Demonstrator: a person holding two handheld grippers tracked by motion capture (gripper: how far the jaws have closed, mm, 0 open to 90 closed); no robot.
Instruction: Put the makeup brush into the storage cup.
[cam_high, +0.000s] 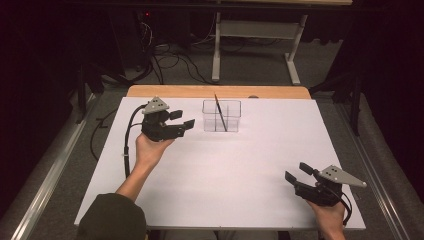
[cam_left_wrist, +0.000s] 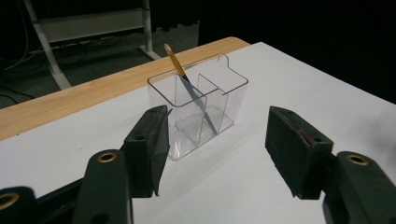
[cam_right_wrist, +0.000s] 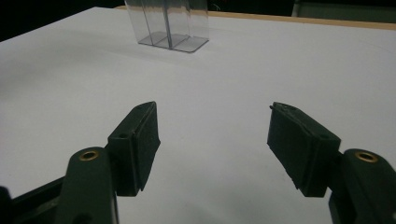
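Observation:
A clear plastic holder (cam_high: 221, 116) with divided compartments stands near the table's far edge, and a thin brush with a yellow tip (cam_high: 220, 112) leans inside it. In the left gripper view the holder (cam_left_wrist: 201, 109) sits just beyond the jaws with the brush (cam_left_wrist: 187, 84) slanting up to the left. My left gripper (cam_high: 182, 120) hovers left of the holder, open, nothing between its jaws (cam_left_wrist: 215, 149). My right gripper (cam_high: 299, 172) rests low at the table's near right, open and empty (cam_right_wrist: 215, 144), facing the holder's base (cam_right_wrist: 170, 35) far off.
The white table top (cam_high: 225, 170) has a wooden strip (cam_high: 215, 92) along its far edge. Beyond it stand a metal frame leg (cam_high: 216, 55) and loose cables (cam_high: 170, 57) on the floor. Metal rails (cam_high: 50, 165) run along both sides.

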